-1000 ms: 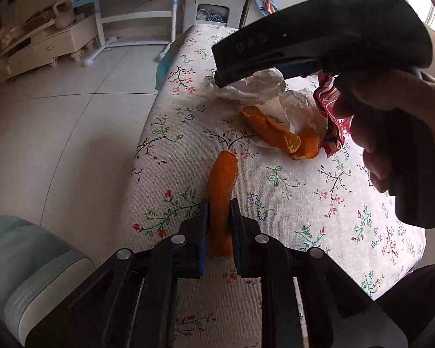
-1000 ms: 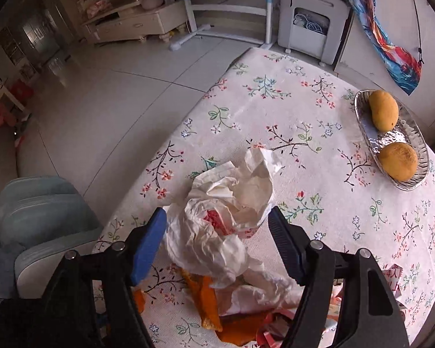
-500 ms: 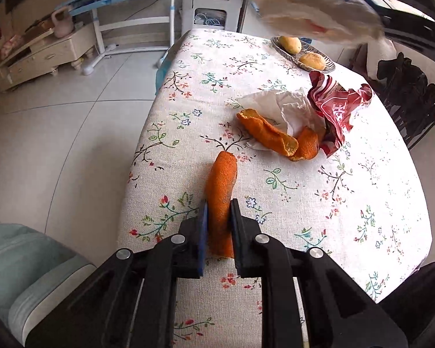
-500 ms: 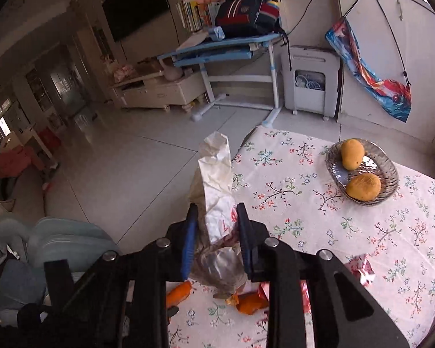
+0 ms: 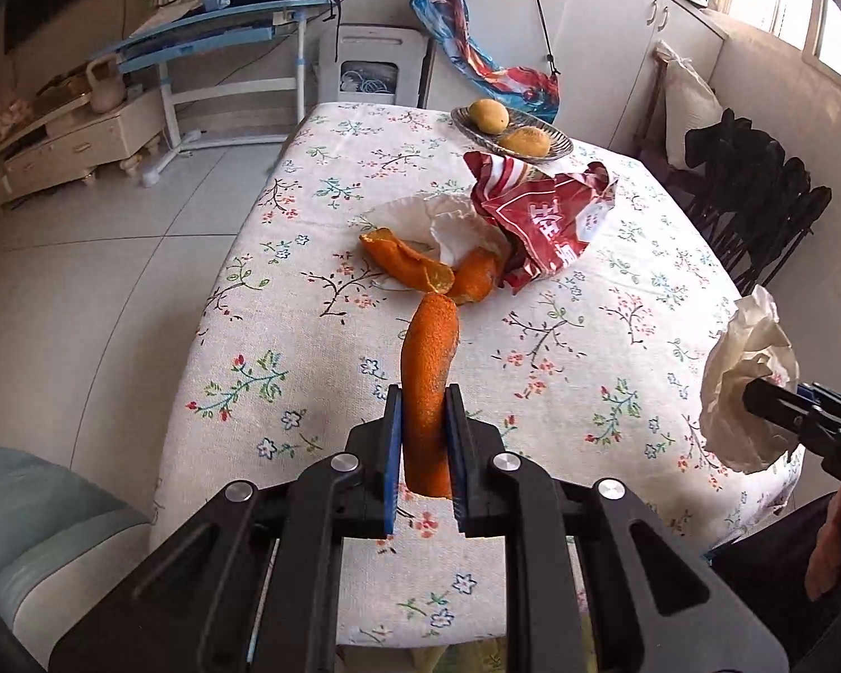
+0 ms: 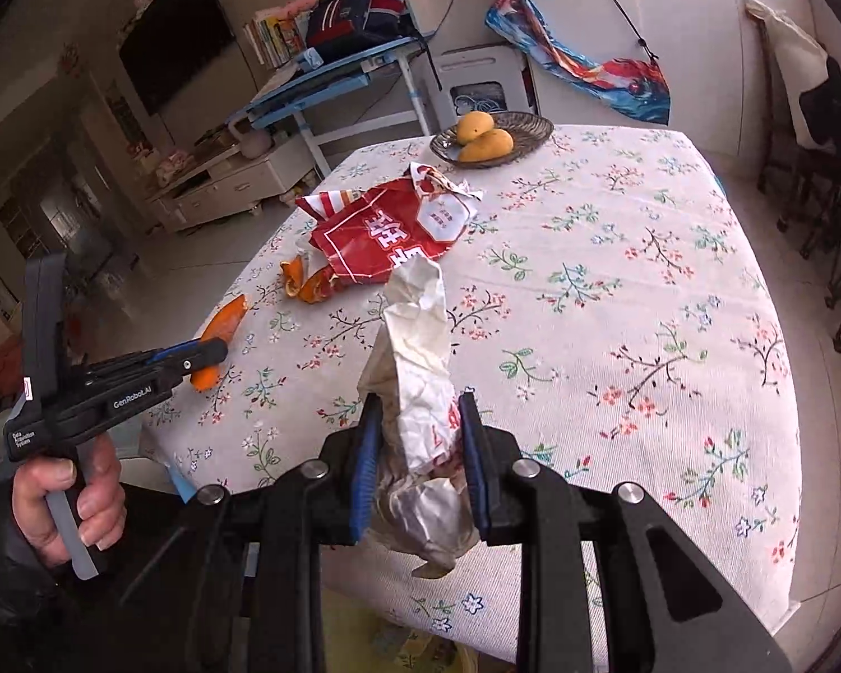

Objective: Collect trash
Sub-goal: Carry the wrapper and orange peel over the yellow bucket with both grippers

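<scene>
My left gripper [image 5: 424, 392] is shut on a long strip of orange peel [image 5: 429, 359], held just above the floral tablecloth [image 5: 308, 308]. Two more peel pieces [image 5: 415, 269] lie beyond it beside a flat white paper [image 5: 454, 219] and a crumpled red snack wrapper [image 5: 544, 219]. My right gripper [image 6: 420, 404] is shut on a crumpled white paper wad [image 6: 415, 347], held in the air over the table's near edge. In the right wrist view the left gripper [image 6: 213, 356] with its peel [image 6: 227, 319] shows at the left, with the red wrapper [image 6: 387, 235] farther back.
A woven bowl [image 6: 532, 129] with two mangoes stands at the table's far end. Dark chairs [image 5: 757, 196] stand along the right side, and a pale blue seat [image 5: 28, 533] is near the left corner. A person's hand [image 6: 67, 482] grips the left tool.
The right gripper closed on the white paper wad, lifted it off the pile and carried it away to the table's near right side. The left gripper rose slightly with the peel.
</scene>
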`<state>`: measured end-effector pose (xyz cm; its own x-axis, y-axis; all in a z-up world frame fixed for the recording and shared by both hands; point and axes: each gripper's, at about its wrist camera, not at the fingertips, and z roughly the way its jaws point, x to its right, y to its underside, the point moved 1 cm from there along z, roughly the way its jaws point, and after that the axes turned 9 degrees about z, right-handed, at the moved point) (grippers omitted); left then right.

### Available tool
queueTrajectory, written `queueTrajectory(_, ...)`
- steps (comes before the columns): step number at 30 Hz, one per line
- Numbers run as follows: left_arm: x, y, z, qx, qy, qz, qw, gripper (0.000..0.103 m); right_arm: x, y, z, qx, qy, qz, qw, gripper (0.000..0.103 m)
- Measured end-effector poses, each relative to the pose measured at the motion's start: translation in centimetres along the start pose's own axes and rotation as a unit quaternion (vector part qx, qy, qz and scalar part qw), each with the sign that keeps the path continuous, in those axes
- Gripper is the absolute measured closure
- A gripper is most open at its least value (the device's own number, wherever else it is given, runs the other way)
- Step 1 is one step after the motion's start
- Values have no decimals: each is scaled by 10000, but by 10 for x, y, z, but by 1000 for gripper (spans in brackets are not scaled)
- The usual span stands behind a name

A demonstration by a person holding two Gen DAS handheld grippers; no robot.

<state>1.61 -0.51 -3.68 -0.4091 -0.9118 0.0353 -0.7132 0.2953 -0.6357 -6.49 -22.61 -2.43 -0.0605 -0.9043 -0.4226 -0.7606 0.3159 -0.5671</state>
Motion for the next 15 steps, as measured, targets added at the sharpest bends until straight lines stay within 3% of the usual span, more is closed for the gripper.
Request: queueTrajectory(15,31,40,-40,111,-169,170,9997,89,-1,32,-8,-78,-405,170,9990,73)
